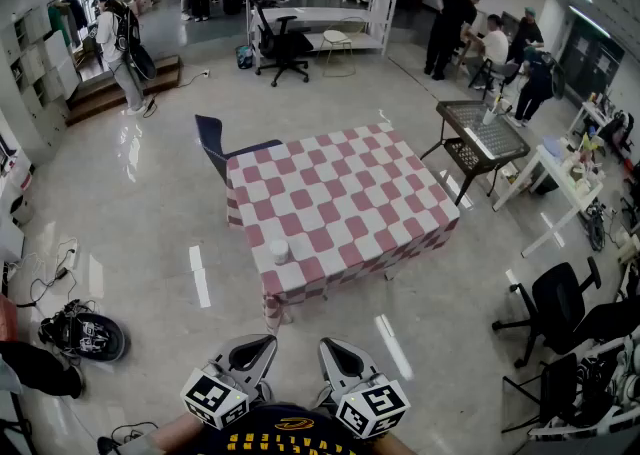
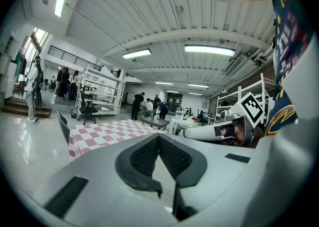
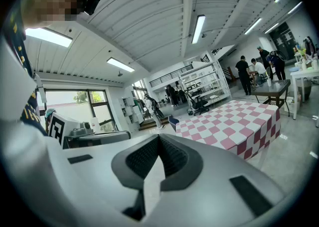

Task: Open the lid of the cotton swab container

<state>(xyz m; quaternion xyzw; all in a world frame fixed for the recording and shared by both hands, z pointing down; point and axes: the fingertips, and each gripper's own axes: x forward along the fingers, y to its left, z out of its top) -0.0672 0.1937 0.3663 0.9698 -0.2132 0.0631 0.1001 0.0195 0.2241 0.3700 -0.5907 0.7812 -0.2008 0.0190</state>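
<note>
One container (image 1: 280, 251), one table (image 1: 350, 193)

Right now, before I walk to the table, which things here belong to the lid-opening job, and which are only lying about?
Belong to the job:
- cotton swab container, standing on the checkered table
- left gripper and right gripper, both shut and empty

Only lying about:
- blue chair
- black mesh table
- black office chair
- black gear on the floor

No word or number is showing clearly enough to read. Yellow lettering is running across the person's dark shirt (image 1: 290, 440), too cut off to make out. Black-and-white square markers are sitting on the left hand-held gripper (image 1: 262, 343) and right hand-held gripper (image 1: 333, 346).
</note>
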